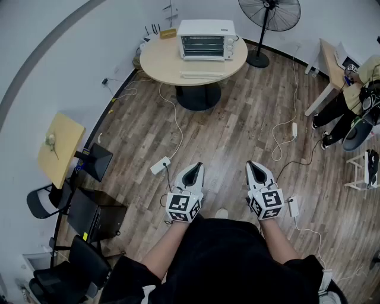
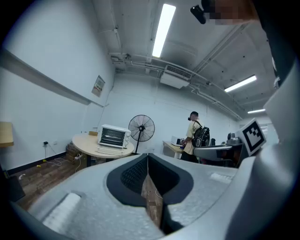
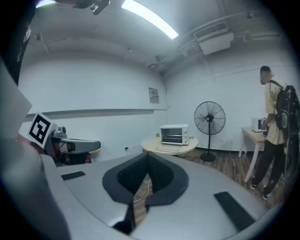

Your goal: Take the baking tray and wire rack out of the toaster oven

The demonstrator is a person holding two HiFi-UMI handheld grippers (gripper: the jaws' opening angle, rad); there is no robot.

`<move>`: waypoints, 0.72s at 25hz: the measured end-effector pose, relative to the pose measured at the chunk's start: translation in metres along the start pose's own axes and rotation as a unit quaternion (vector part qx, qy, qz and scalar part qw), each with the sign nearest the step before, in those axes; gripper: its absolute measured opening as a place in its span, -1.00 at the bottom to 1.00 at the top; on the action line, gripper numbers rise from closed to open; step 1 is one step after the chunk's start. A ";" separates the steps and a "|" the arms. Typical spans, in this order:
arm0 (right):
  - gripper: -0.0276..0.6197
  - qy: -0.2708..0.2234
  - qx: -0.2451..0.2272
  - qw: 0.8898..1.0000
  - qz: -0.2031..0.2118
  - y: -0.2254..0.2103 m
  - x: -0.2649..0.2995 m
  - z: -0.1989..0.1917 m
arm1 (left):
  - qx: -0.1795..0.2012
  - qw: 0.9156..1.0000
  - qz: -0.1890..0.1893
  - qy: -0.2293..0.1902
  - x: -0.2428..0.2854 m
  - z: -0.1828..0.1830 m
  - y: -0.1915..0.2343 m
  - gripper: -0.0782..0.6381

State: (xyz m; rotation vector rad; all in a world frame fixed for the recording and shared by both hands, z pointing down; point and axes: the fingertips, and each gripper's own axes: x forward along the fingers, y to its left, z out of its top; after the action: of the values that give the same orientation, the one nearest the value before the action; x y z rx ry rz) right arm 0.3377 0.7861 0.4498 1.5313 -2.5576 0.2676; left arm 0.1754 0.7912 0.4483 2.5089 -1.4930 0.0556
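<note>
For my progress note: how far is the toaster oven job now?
Nothing looks done yet. The toaster oven sits on the round table across the room. In hand: nothing; left gripper and right gripper are shut and empty. Left: walk over and empty the oven.

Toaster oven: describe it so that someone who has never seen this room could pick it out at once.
At the far end of the wood-plank floor stands a round light-wood table, beside a black pedestal fan. On it sits the white box-shaped toaster oven, the largest thing there and the only one with a glass door.
</note>
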 end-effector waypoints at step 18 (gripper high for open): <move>-0.91 0.011 0.038 0.999 0.034 -0.009 0.056 -0.043 | -0.021 0.999 0.007 0.032 0.061 -0.028 0.055 -0.73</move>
State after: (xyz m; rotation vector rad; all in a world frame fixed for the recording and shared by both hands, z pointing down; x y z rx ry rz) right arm 0.3215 0.7438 0.5046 1.4590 -2.6133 0.3922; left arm 0.1589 0.7191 0.4940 2.4396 -1.4701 0.1050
